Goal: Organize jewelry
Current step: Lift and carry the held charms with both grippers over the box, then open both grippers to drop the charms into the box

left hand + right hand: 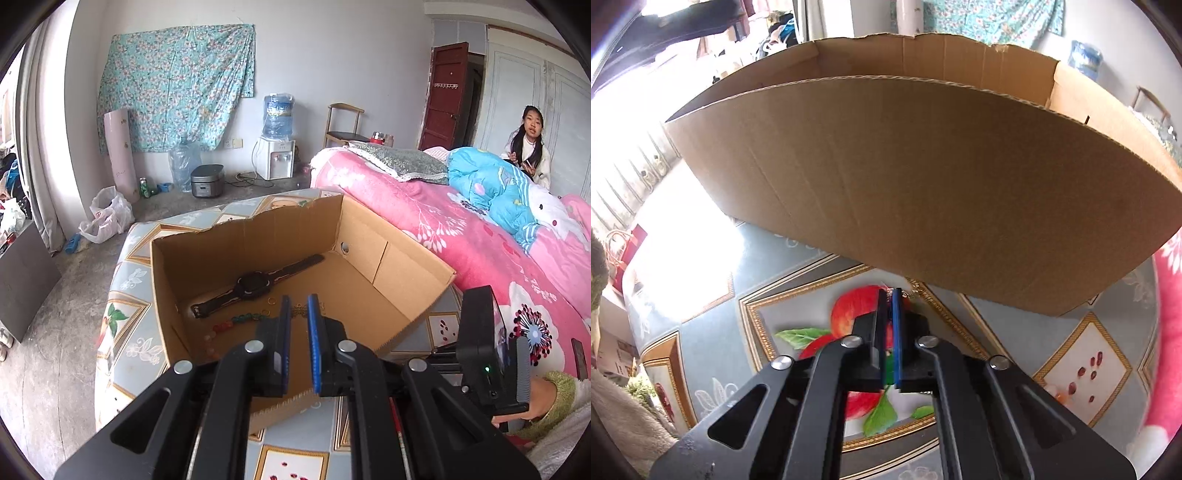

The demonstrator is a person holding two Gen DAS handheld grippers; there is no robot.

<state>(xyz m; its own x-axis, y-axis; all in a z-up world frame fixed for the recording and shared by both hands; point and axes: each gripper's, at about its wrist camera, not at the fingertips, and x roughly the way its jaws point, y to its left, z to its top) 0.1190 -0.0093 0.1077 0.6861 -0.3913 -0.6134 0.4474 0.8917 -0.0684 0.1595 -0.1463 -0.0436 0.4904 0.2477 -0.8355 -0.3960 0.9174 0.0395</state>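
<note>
Item one, cardboard box (pixel 258 258): I see it open-topped on the patterned tabletop (pixel 136 306), beside the pink bed (pixel 480 251).

Item two, watch (pixel 255 286): it lies flat on the box floor, its long axis running diagonally in my left wrist view, one strap end toward the near left corner, the other toward the far right wall. The dark face sits mid-strap.

Item three, beaded bracelet (pixel 240 321): a line of red and green beads, stretched roughly left to right, just in front of the watch.

Item four, small gold rings (pixel 271 301) and a fine gold chain (pixel 301 310): these rest on the box floor near the left tongs' tips; detail is too small for me to tell.

Item five, left tongs (pixel 298 306): over the near box edge, pointing down into it, jaws narrow with a slim gap. I see nothing pinched between them.

Item six, right tongs (pixel 888 295): outside the box, low over the tabletop's apple print, jaws closed together. A bit of thin gold chain (pixel 912 291) shows at their tips; whether it is gripped I cannot tell.

View notes: only the left wrist view shows the box contents, plus the right tongs' housing. The right wrist view shows just the outer box wall and the tabletop.
</note>
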